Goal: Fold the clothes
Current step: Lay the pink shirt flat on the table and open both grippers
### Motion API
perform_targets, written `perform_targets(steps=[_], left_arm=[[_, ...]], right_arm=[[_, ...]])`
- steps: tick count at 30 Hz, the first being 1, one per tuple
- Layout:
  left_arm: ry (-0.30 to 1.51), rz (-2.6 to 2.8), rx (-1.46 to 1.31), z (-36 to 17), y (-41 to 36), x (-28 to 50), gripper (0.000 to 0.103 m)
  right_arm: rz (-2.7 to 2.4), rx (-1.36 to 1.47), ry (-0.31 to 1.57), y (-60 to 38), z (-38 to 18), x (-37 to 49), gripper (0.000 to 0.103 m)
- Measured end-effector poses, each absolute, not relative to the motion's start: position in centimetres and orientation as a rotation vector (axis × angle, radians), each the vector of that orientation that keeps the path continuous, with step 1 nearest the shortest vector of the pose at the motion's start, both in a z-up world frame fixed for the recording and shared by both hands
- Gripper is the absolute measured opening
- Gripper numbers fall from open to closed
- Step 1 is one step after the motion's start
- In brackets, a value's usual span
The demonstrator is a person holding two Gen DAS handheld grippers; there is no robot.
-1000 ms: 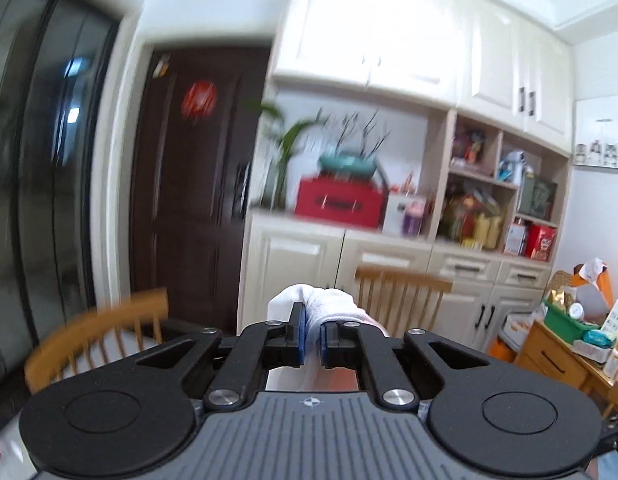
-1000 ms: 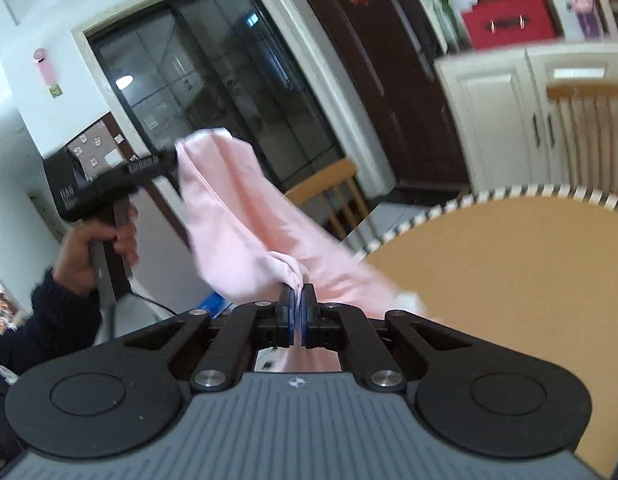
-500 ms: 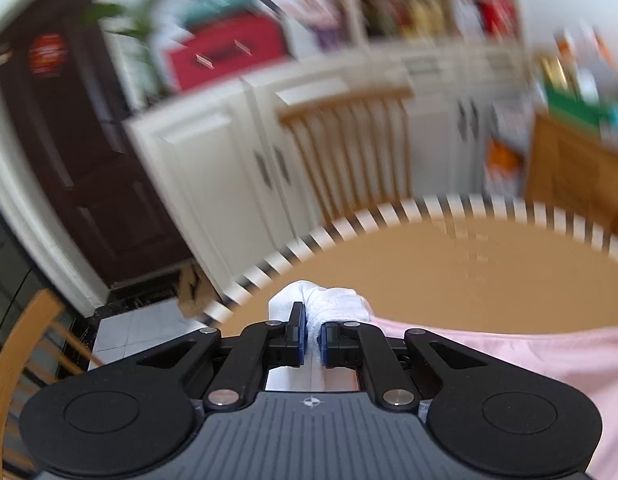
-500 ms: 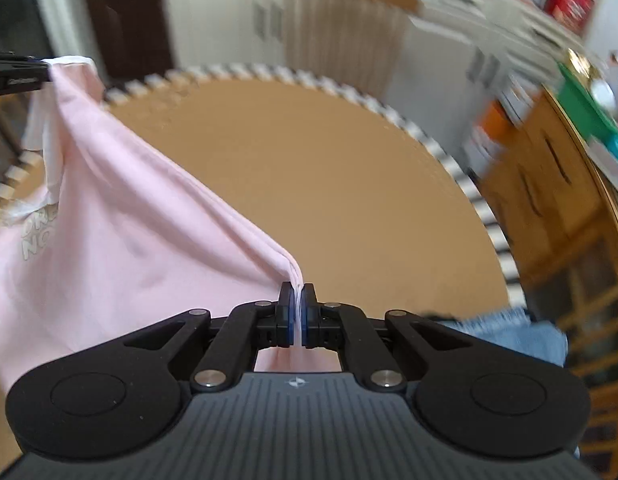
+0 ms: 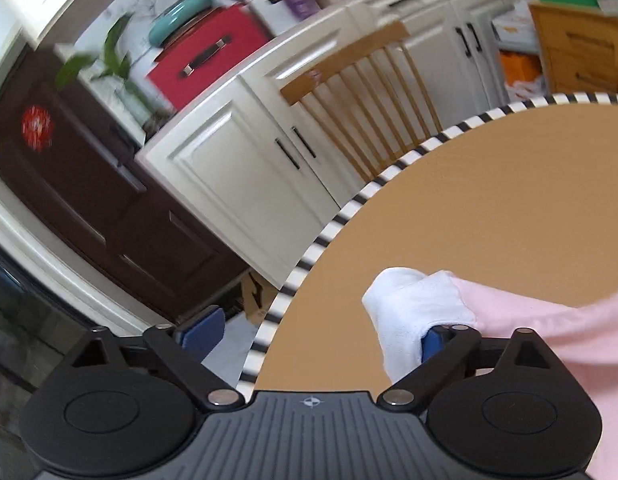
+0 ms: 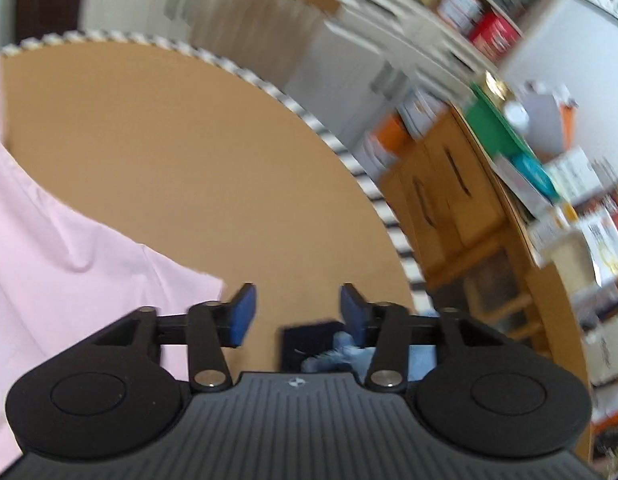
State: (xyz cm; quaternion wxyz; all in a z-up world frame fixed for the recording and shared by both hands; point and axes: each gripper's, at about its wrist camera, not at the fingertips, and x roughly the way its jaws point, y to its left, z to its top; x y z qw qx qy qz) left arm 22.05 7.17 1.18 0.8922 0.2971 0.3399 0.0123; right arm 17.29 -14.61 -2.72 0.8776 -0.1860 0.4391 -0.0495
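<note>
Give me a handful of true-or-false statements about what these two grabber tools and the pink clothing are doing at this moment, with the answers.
1. The left gripper is clamped on the cloth. False: its jaws stand wide apart.
2. The right gripper is open, with nothing between its pads. True.
3. The pink garment lies on a round tan table. True.
4. The table's rim is plain white. False: it is striped black and white.
5. A white cuff of the garment drapes against one left fingertip. True.
6. The red box sits on the table. False: it stands on the white cabinet.
</note>
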Motion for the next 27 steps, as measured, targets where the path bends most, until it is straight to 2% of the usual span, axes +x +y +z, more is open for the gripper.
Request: perform_targets(steps=[3, 7, 9, 11, 18, 20, 22, 25, 27], left_arm=[[0.688, -0.046, 0.666, 1.3, 8.8, 19.9, 0.094], [0.723, -0.105, 0.804, -0.6, 9.0, 18.7, 0.084], [0.74, -0.127, 0.904, -2.2, 9.0, 18.4, 0.084], [0.737, -0.161, 0.97, -3.4, 9.5, 18.3, 0.086], [0.772, -0.321, 0.892, -3.1, 13.8, 16.9, 0.09], [0.771, -0.346, 0.83, -2.7, 15.5, 15.9, 0.092], [0.756, -0.349, 0.767, -2.3, 17.2, 14.6, 0.092], [0.711, -0.368, 0.632, -2.1, 19.4, 12.4, 0.095], [0.68, -0.403, 0.523, -2.4, 20.6, 11.2, 0.096]], right_arm=[[-0.007, -0.373, 0.929, -12.9, -4.0, 16.5, 0.057], [0.047, -0.398, 0.991, -10.5, -6.7, 17.2, 0.056], [0.074, -0.411, 1.021, -9.3, -8.1, 17.6, 0.046], [0.101, -0.423, 1.052, -8.1, -9.4, 18.0, 0.042], [0.015, -0.39, 1.076, -7.2, -9.8, 17.6, 0.042], [-0.087, -0.525, 1.093, -7.1, -9.6, 17.0, 0.036], [-0.053, -0.544, 1.009, -6.3, -8.3, 16.1, 0.034], [0.23, -0.606, 0.82, -0.5, -5.8, 13.3, 0.04], [0.419, -0.642, 0.685, 3.5, -4.2, 11.4, 0.054]])
